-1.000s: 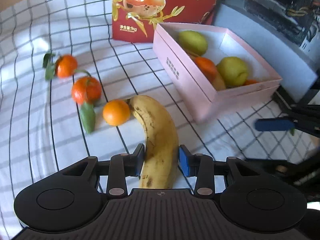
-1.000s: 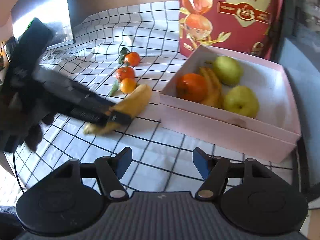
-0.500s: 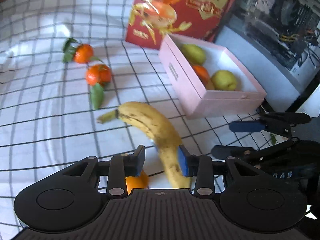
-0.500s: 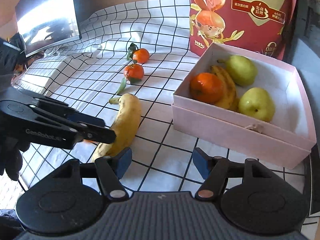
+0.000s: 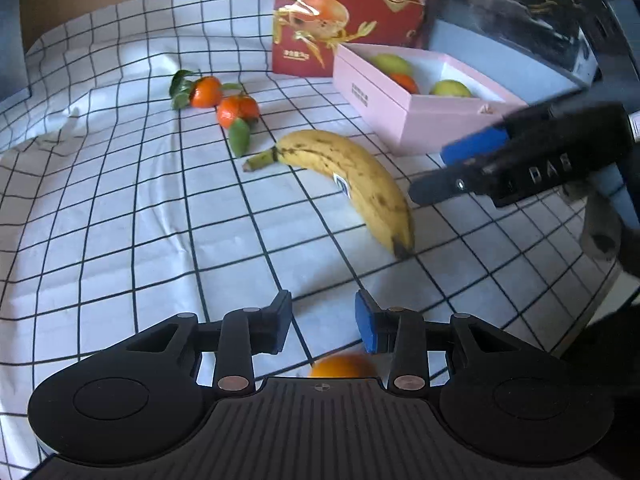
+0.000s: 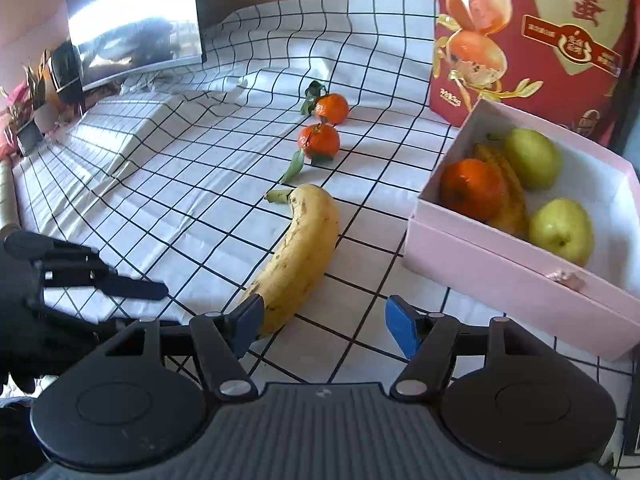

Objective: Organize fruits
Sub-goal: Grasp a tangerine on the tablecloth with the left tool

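A spotted banana [image 5: 352, 184] [image 6: 300, 252] lies loose on the checked cloth. My left gripper [image 5: 323, 322] hangs short of it, open by a narrow gap with only cloth between the pads. A small orange [image 5: 343, 366] peeks out under its body. My right gripper [image 6: 324, 326] is open at the banana's near end, which rests beside the left pad without being squeezed. In the left wrist view the right gripper [image 5: 436, 172] is just right of the banana. Two leafy mandarins [image 6: 320, 142] [image 5: 238, 110] lie beyond. The pink box [image 6: 520, 280] [image 5: 384, 100] holds pears, an orange and bananas.
A red fruit bag [image 6: 532, 40] [image 5: 348, 12] stands behind the box. A monitor [image 6: 136, 24] sits at the cloth's far left. My left gripper [image 6: 152, 306] and a gloved hand are at the left edge. The cloth's edge drops off at the right.
The banana has left my left gripper's jaws and lies on the cloth ahead, as that gripper drew back. The small orange is now under it. My right gripper neared the banana's end.
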`<state>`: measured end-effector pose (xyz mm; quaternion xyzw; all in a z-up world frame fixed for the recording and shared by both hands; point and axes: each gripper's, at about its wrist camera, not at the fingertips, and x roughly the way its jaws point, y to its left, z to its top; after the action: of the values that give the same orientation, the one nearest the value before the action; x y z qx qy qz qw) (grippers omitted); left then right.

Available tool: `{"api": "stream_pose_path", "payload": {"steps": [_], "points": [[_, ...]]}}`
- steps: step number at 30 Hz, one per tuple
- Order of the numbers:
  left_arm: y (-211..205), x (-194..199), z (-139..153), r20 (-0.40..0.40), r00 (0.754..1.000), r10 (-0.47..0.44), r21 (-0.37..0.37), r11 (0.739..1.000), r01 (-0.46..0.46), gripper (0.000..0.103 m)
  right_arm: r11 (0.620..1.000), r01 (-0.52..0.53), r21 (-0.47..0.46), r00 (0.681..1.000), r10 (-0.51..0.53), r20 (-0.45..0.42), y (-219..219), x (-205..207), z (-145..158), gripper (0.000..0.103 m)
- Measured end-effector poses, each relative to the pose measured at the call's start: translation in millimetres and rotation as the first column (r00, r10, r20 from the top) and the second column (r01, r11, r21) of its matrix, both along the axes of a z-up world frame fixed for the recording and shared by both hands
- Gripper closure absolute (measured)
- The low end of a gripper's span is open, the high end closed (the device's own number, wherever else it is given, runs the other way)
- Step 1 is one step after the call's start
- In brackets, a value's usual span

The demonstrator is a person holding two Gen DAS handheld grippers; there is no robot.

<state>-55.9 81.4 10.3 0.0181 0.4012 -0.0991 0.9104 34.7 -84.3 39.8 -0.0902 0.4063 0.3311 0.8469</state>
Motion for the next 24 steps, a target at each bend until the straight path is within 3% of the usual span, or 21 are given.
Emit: {"api": "stream_pose_path", "payload": {"steps": [13, 21, 24], "points": [[29, 20, -5, 0.018, 0.997, 0.081, -0.182, 0.980, -0.077, 0.064, 0.999, 0.014, -0.039, 1.000, -0.014, 0.005, 9, 2, 0, 0.035], [46, 33, 3, -0.044, 0.996, 0.081, -0.242, 0.966, -0.090, 0.065, 0.996, 0.075, -0.038, 0.997, -0.075, 0.012, 0, 2, 1, 0.035], [51, 27, 15, -0.045, 0.997, 0.063, -0.196, 0.978, -0.071, 0.065, 0.996, 0.083, -0.033, 0.997, -0.083, 0.004, -5, 2, 1, 0.035]]}}
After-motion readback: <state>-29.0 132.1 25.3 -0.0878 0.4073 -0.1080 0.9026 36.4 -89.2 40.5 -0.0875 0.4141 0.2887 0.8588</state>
